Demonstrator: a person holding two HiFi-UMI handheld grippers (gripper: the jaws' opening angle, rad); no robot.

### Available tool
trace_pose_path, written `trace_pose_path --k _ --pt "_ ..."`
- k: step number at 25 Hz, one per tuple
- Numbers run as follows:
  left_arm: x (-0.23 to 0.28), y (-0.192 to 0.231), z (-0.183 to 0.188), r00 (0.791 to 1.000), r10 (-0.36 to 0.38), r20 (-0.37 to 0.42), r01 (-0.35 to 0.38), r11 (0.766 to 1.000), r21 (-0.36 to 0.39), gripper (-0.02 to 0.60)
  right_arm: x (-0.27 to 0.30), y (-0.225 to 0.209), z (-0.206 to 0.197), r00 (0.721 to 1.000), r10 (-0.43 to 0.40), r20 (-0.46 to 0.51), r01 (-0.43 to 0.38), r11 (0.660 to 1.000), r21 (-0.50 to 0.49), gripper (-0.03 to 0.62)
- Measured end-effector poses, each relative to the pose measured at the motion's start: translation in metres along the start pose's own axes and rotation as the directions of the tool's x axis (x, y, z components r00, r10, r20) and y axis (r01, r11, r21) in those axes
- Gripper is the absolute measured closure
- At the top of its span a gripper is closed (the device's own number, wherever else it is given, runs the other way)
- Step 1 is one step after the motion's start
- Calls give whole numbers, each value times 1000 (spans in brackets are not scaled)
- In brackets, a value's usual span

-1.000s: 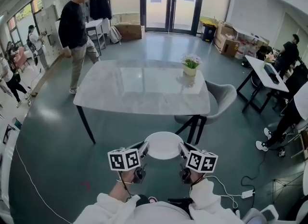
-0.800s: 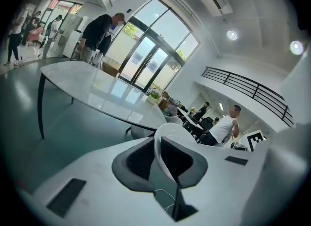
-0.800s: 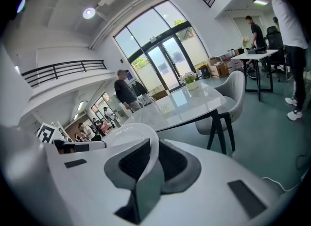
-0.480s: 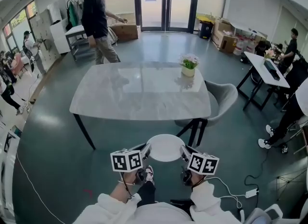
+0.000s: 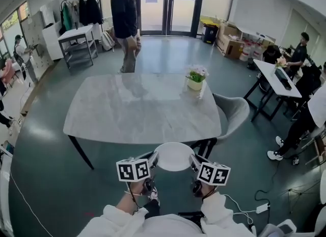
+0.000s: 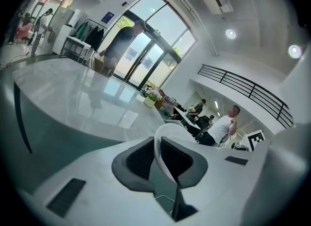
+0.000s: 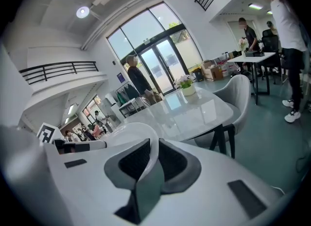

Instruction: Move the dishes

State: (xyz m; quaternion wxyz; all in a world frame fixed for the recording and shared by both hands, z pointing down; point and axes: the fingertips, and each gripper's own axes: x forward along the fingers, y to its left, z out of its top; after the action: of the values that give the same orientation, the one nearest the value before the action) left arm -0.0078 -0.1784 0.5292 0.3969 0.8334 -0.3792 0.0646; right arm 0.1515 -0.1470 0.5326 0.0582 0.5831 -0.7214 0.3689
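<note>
A round white plate [image 5: 173, 156] hangs level in the air just short of the near edge of the marble table [image 5: 137, 109]. My left gripper [image 5: 153, 160] is shut on the plate's left rim and my right gripper [image 5: 193, 162] is shut on its right rim. In the left gripper view the plate's rim [image 6: 165, 142] stands edge-on between the dark pads of the left gripper [image 6: 159, 159]. In the right gripper view the rim [image 7: 146, 145] is pinched the same way by the right gripper [image 7: 150, 164].
A small pot of flowers [image 5: 195, 78] stands at the table's far right. A grey chair [image 5: 232, 113] is tucked at the right side. A person [image 5: 126, 19] in dark clothes walks beyond the far edge. Desks with seated people [image 5: 300, 73] are at the right.
The table has come closer and shifted left as I move forward with the plate. The person in dark clothes has walked from the far left to behind the table.
</note>
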Motion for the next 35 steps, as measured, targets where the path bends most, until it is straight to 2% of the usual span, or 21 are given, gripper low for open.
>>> trace_pose_path --k 14,20,26,35 --pt "76 36 83 999 -38 -21 38 999 14 549 82 -13 75 999 -39 23 38 999 10 488" --pt "102 55 110 998 -40 -40 41 999 22 549 118 -18 94 999 -40 24 40 999 32 488" --pt "128 70 116 998 -23 -62 23 1000 14 549 143 -32 98 999 -45 2 45 998 47 488" --pt "163 83 86 988 19 -154 -27 998 -49 549 163 -69 82 992 -65 -112 73 994 75 488"
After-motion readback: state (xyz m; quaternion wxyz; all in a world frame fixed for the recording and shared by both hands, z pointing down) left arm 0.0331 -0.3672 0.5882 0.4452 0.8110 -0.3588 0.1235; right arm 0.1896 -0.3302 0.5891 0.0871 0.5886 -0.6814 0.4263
